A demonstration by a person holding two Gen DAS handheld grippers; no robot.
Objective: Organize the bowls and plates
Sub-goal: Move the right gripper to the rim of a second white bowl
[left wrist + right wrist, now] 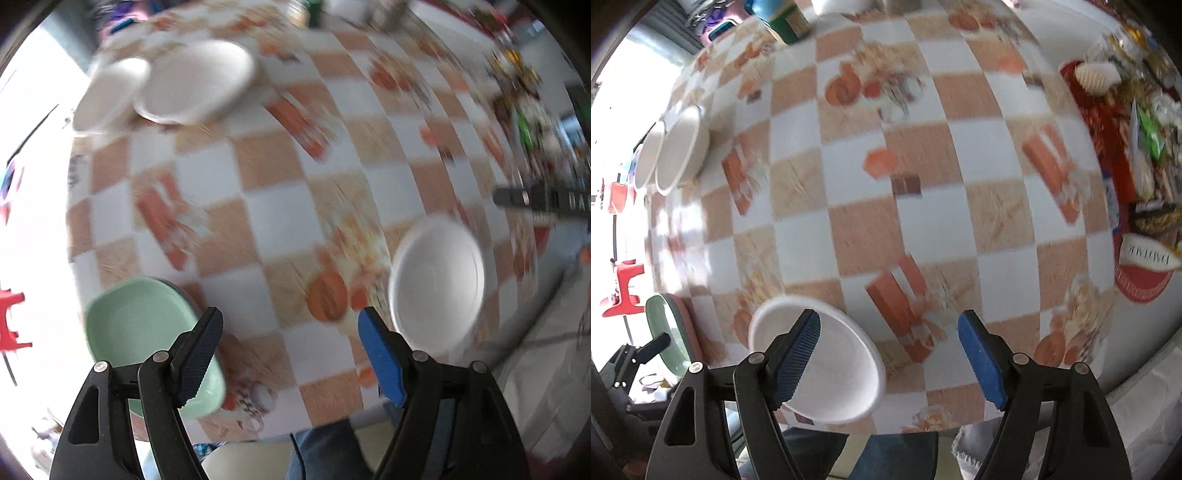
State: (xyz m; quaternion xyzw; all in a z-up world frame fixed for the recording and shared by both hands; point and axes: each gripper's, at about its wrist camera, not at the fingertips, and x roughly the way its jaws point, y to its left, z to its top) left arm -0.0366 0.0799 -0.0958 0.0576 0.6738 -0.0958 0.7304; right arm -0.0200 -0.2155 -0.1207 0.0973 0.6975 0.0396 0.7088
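Note:
A white bowl (437,280) sits near the table's front edge; it also shows in the right wrist view (834,365). A green dish (140,328) lies at the front left, also in the right wrist view (666,332). Two white plates (195,81) (107,92) rest at the far left, also in the right wrist view (681,147). My left gripper (290,332) is open and empty, between the green dish and the white bowl. My right gripper (888,338) is open and empty, its left finger over the white bowl.
The table has an orange and white checked cloth (923,221). Packets and a red tray (1137,166) crowd its right side. A green can (786,22) stands at the far edge. A red stool (624,291) stands on the floor to the left.

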